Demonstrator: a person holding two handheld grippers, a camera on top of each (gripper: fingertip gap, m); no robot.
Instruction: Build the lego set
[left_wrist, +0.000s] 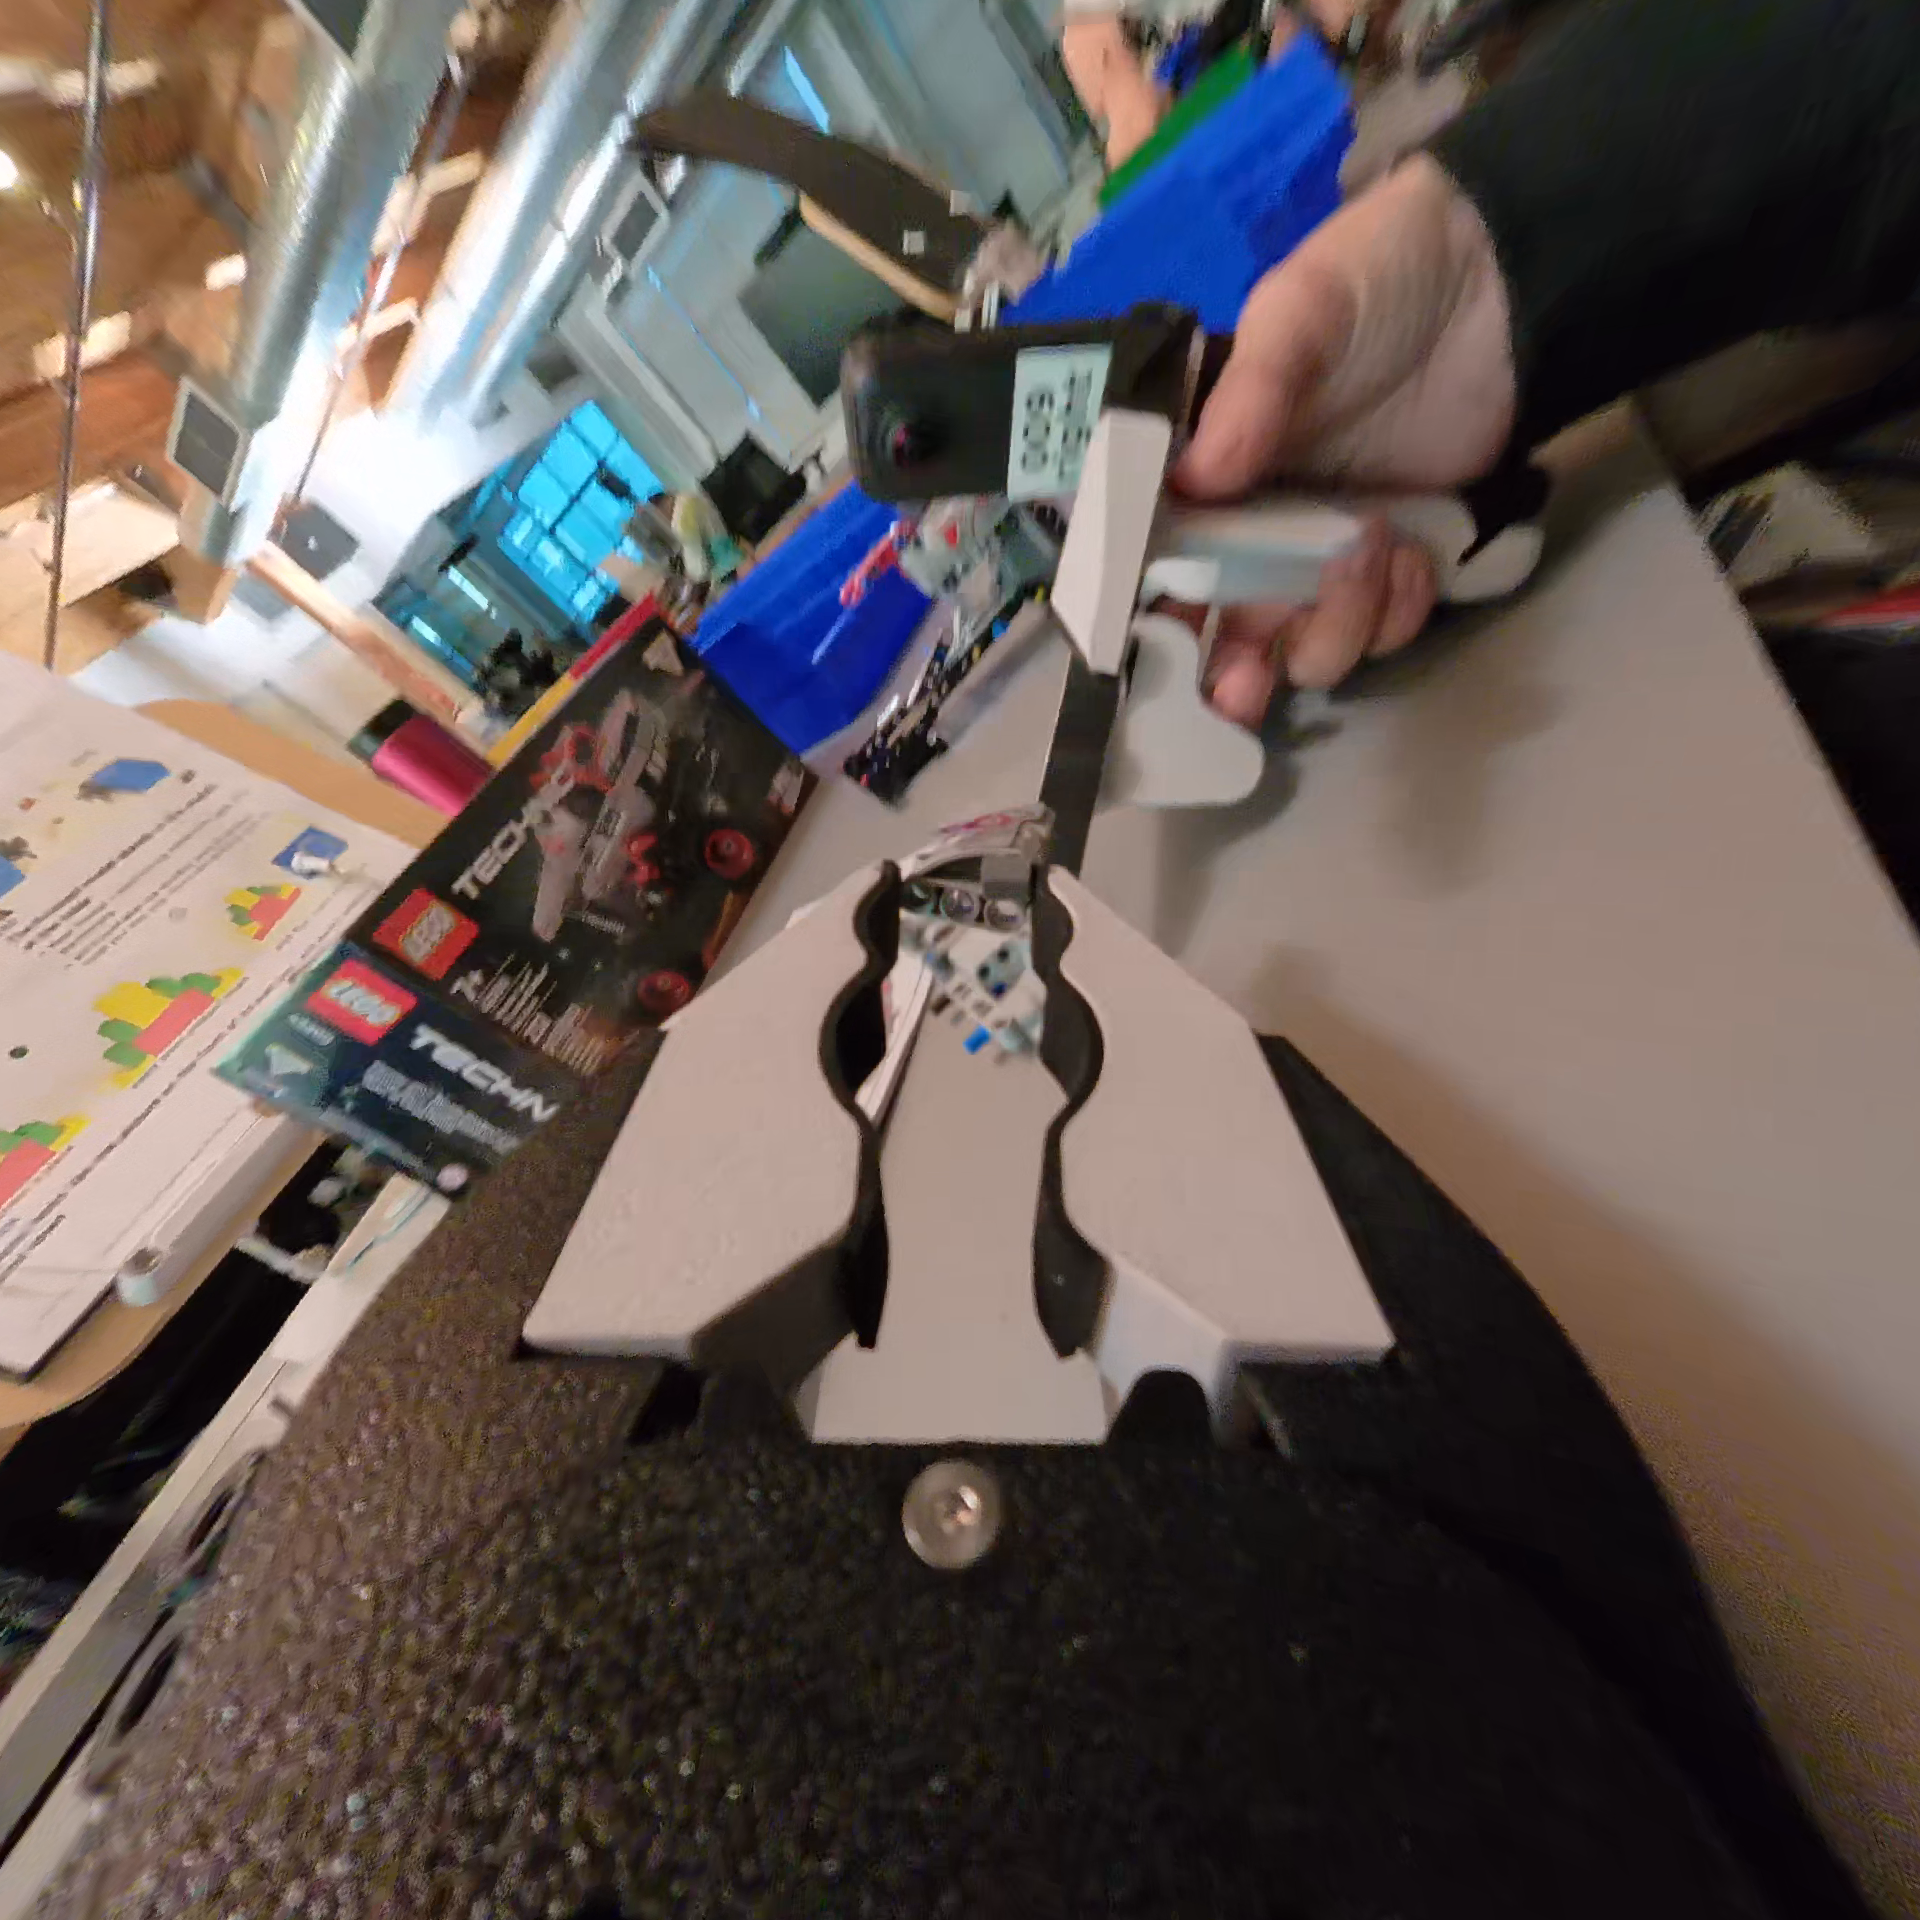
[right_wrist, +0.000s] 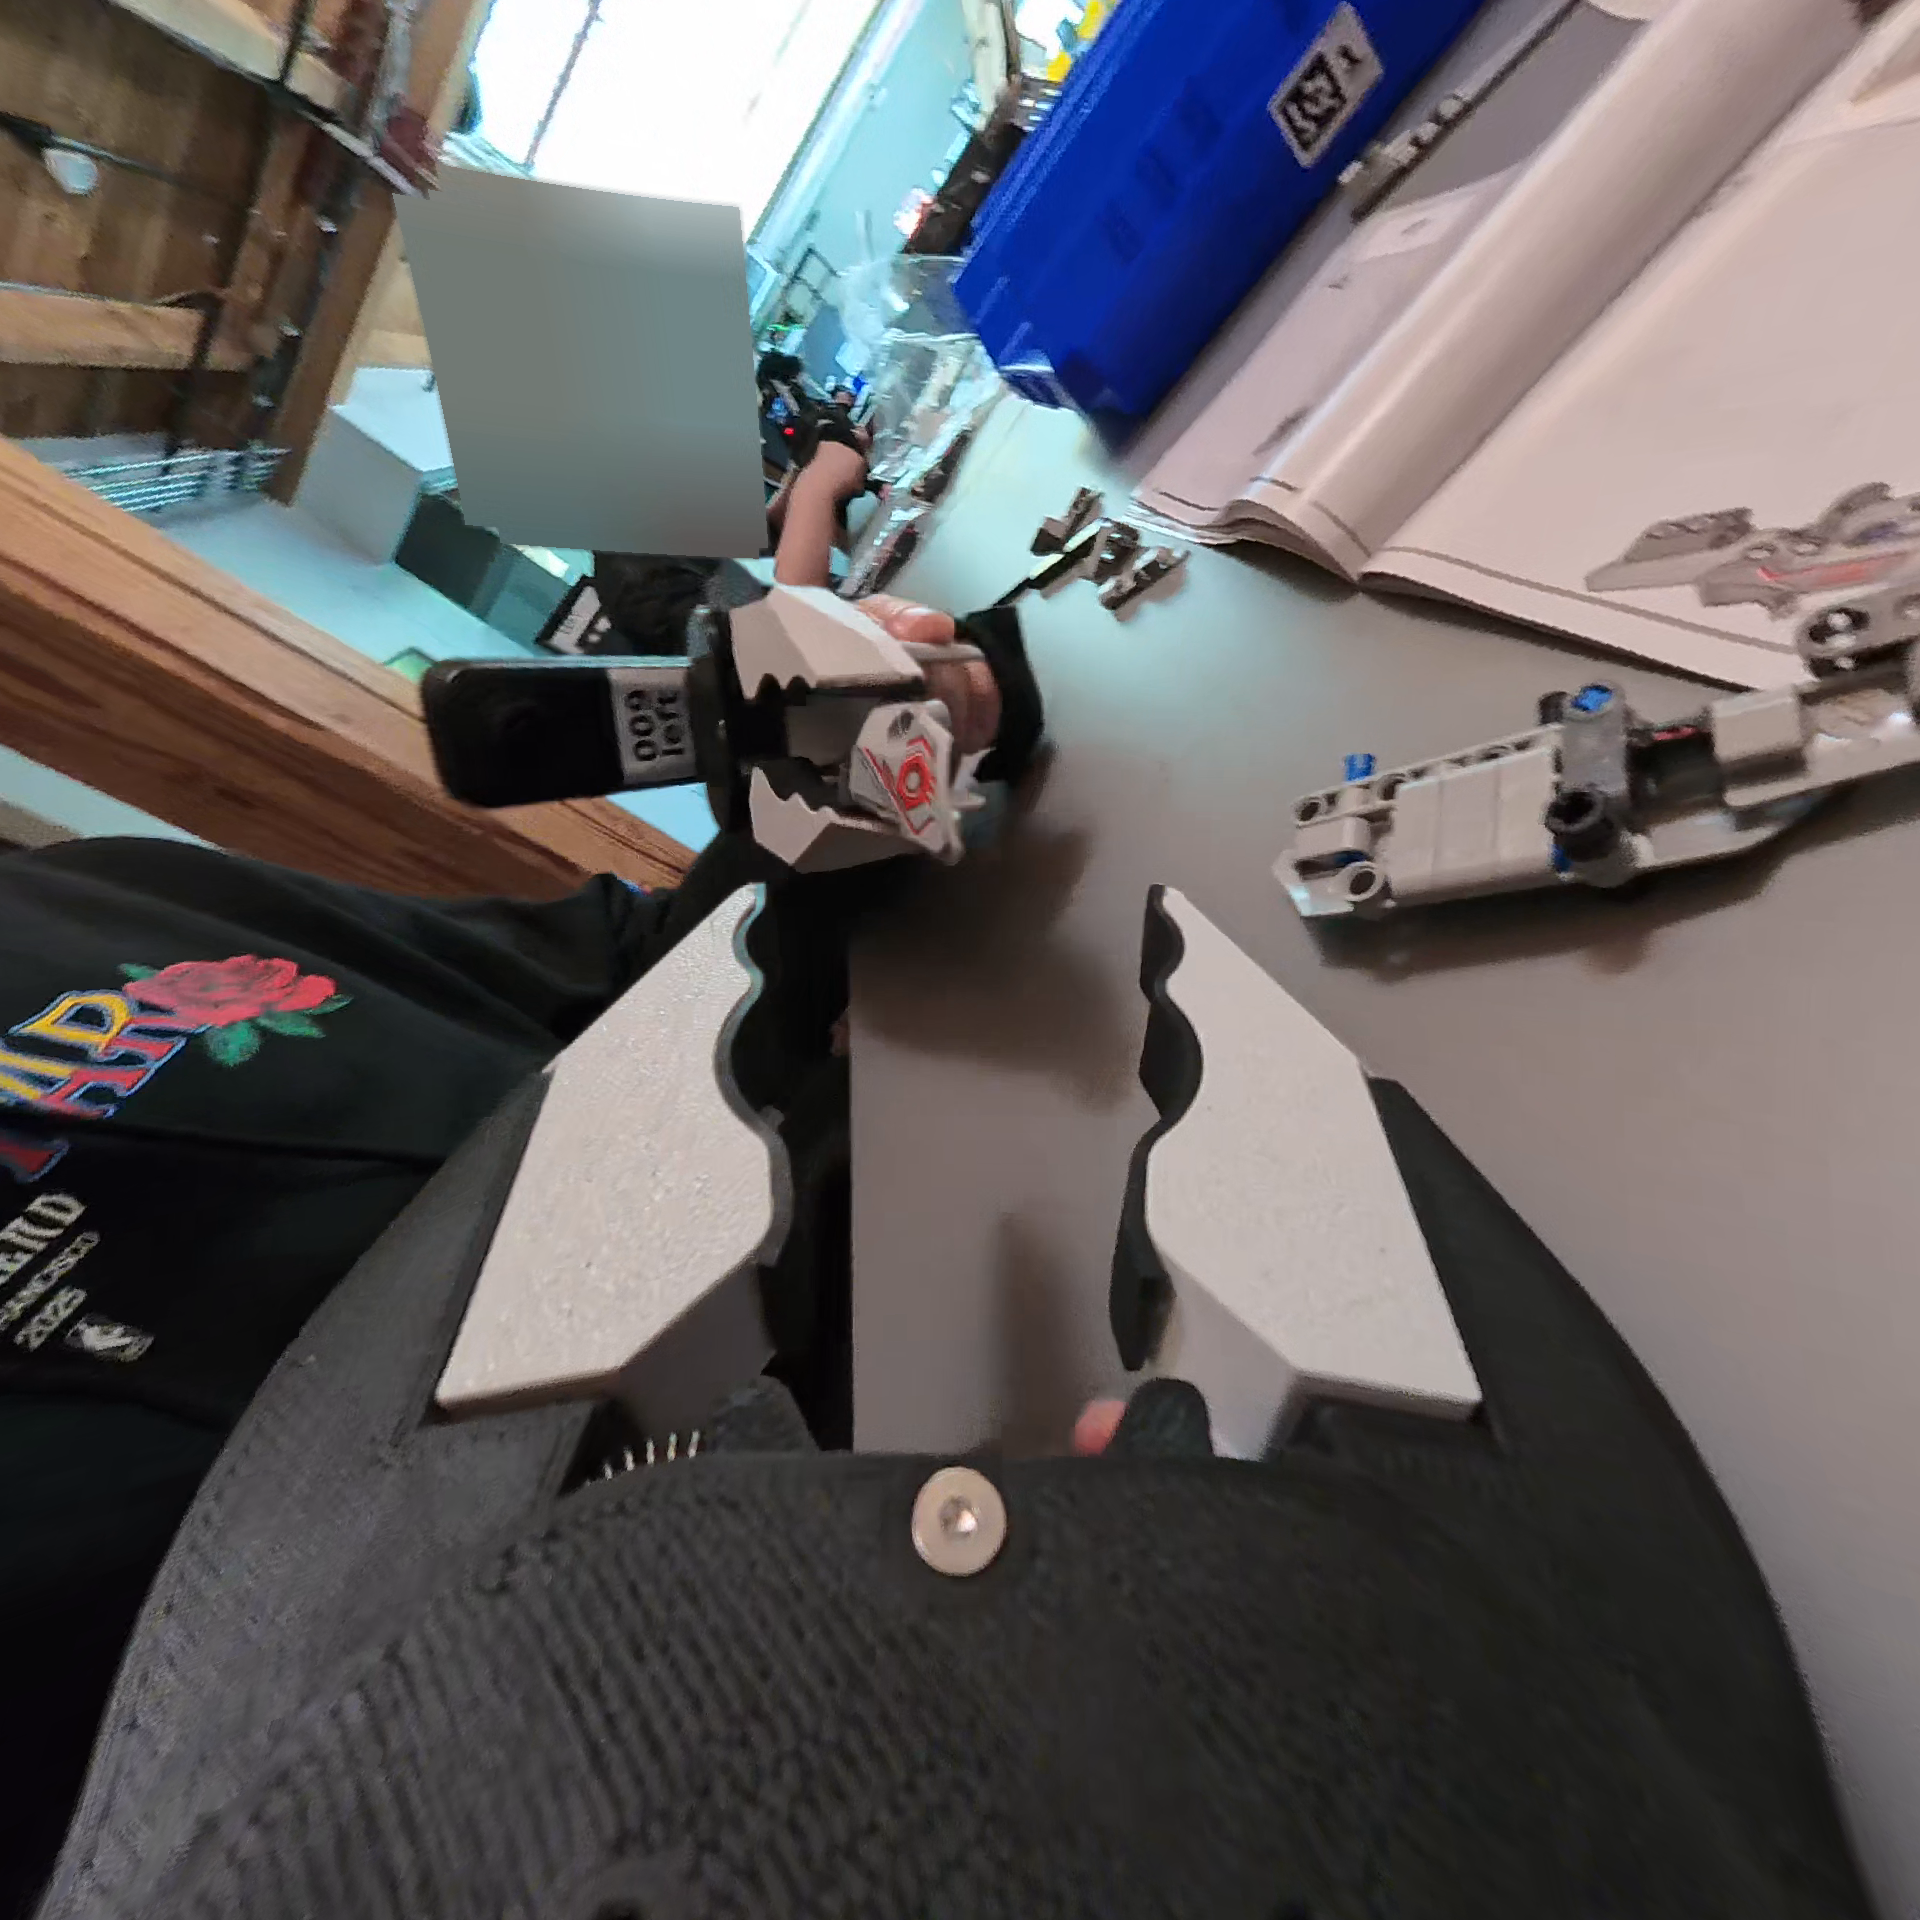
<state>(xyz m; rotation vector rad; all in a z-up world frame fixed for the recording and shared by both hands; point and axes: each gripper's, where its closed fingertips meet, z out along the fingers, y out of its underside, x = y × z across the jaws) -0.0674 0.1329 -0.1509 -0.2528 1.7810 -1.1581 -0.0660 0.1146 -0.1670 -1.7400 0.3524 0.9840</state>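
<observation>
My left gripper (left_wrist: 961, 888) is shut on a small white and grey lego panel piece (left_wrist: 982, 961) with a red sticker, held above the table. In the right wrist view the left gripper (right_wrist: 883, 743) holds this piece (right_wrist: 912, 781) in the air over the table's near edge. My right gripper (right_wrist: 951, 925) is open and empty, just below the left one. It also shows in the left wrist view (left_wrist: 1143, 644), held by a hand. A partly built grey and white lego model (right_wrist: 1538, 810) lies on the grey table (right_wrist: 1247, 1091) to the right.
An open instruction booklet (right_wrist: 1558, 395) lies at the far right with another grey assembly (right_wrist: 1787, 571) on it. Loose dark pieces (right_wrist: 1112, 561) lie near it, and a blue bin (right_wrist: 1174, 187) stands behind. Lego booklets (left_wrist: 582, 894) and printed sheets (left_wrist: 135, 935) lie at the left. The tips of both grippers are at nearly the same place.
</observation>
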